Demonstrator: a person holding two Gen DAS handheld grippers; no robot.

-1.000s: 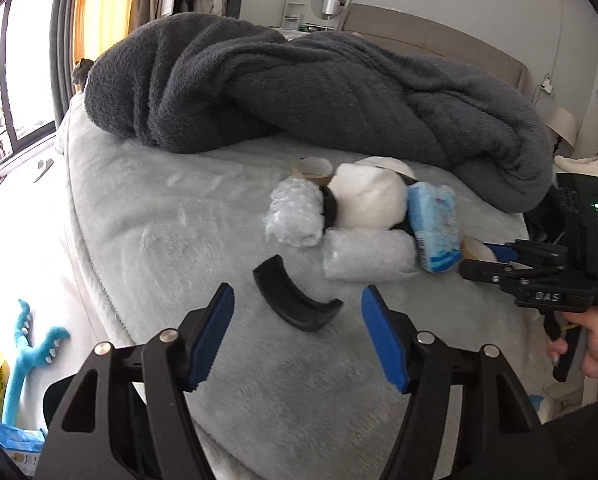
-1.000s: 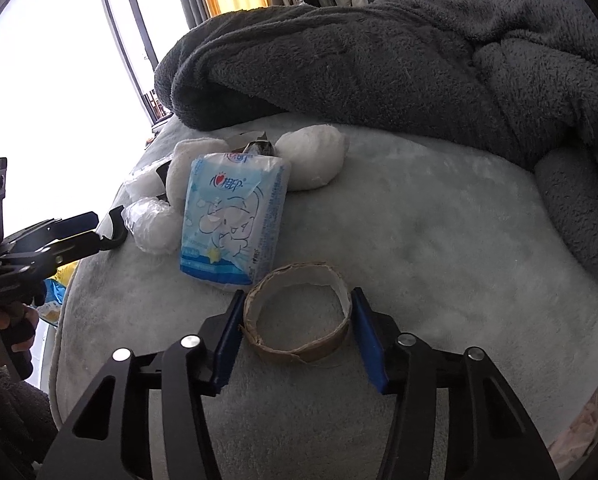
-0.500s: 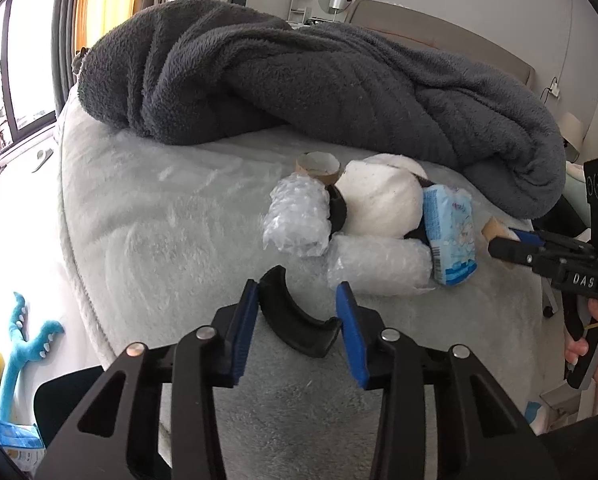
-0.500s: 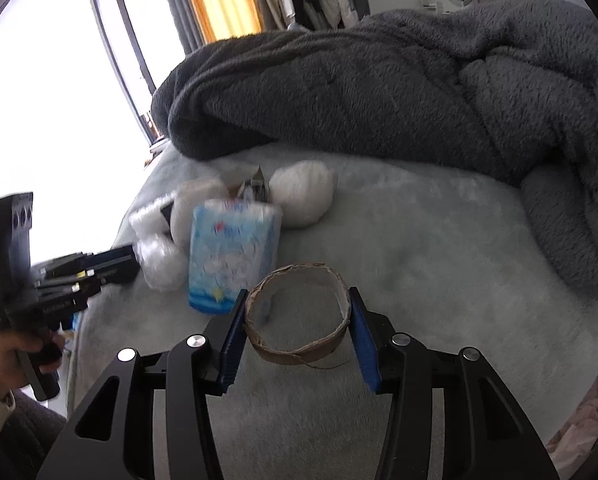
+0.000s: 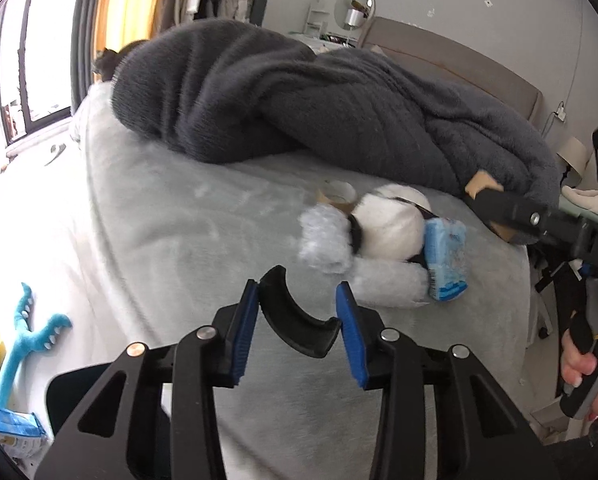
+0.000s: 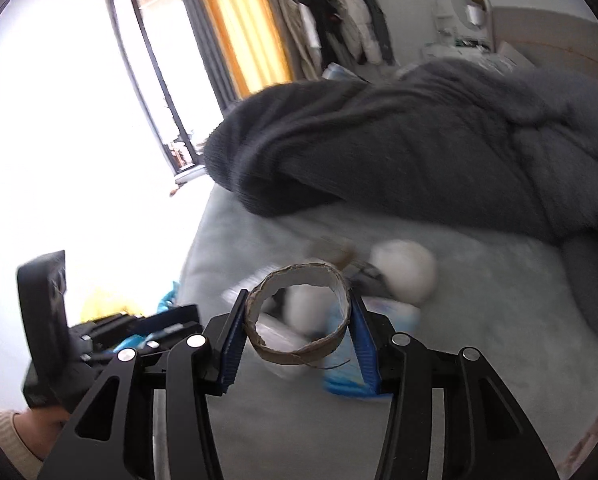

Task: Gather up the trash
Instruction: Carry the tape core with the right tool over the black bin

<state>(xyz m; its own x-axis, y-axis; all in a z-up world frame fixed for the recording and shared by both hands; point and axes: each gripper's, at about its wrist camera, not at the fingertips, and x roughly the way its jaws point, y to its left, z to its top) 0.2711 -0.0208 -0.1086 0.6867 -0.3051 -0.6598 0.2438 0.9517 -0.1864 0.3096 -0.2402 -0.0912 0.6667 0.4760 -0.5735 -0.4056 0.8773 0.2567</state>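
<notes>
trash in both: left gripper (image 5: 297,320), angled down near the bed's (image 5: 171,240) front edge, pinches a curved black plastic piece (image 5: 295,326); right gripper (image 6: 299,322) clamps a cardboard tape ring (image 6: 299,316), lifted clear.

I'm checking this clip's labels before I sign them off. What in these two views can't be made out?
- Right wrist view: the trash pile behind the cardboard ring is motion-blurred; the blue tissue pack has unreadable print and sits partly behind the right tongs.
- Left wrist view: the small cardboard tube is partly hidden by the white ball.
- Left wrist view: a blue packet is cut off by the edge.
</notes>
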